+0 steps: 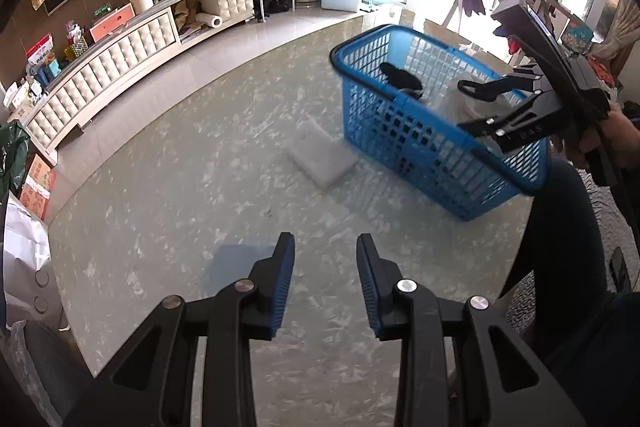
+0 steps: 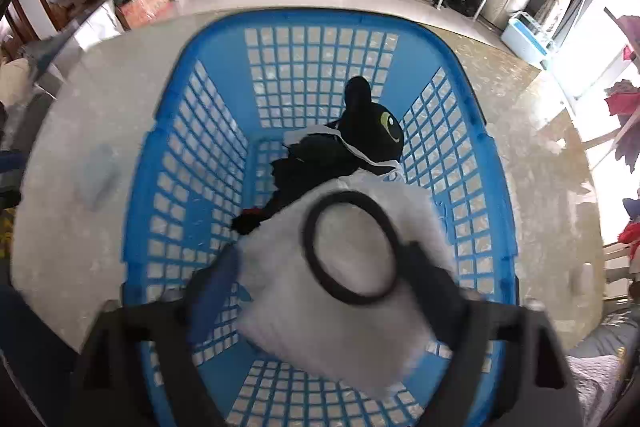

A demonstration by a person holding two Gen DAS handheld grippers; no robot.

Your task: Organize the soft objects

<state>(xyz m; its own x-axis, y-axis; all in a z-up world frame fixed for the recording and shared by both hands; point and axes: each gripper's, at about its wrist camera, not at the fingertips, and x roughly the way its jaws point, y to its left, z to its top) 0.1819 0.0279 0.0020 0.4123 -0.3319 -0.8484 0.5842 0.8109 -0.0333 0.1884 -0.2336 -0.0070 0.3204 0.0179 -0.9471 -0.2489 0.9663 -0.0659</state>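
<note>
The white pad (image 2: 340,291) between the right gripper's (image 2: 320,279) spread fingers looks light, fluffy and limp; the jaws stand wide and blurred, so the pad seems let go and on its way into the blue basket (image 2: 168,195) below. A black ring (image 2: 348,247), perhaps a hair tie, lies across the pad's top; whether it hangs on a finger I cannot tell. Inside the basket a black plush toy (image 2: 360,143) with a green eye already lies against the far right wall, over something white with a thin strap. A second white pad (image 1: 322,163) rests on the marble table (image 1: 160,207) just beside the basket's near wall, and a pale blue flat piece (image 1: 240,257) lies close to the left gripper (image 1: 326,283), whose jaws stand part open with nothing between them. Both will likely squash under the pads and weigh little, so a pinch across an edge or corner should do; the flat blue one may be hard to lift off the smooth top.
</note>
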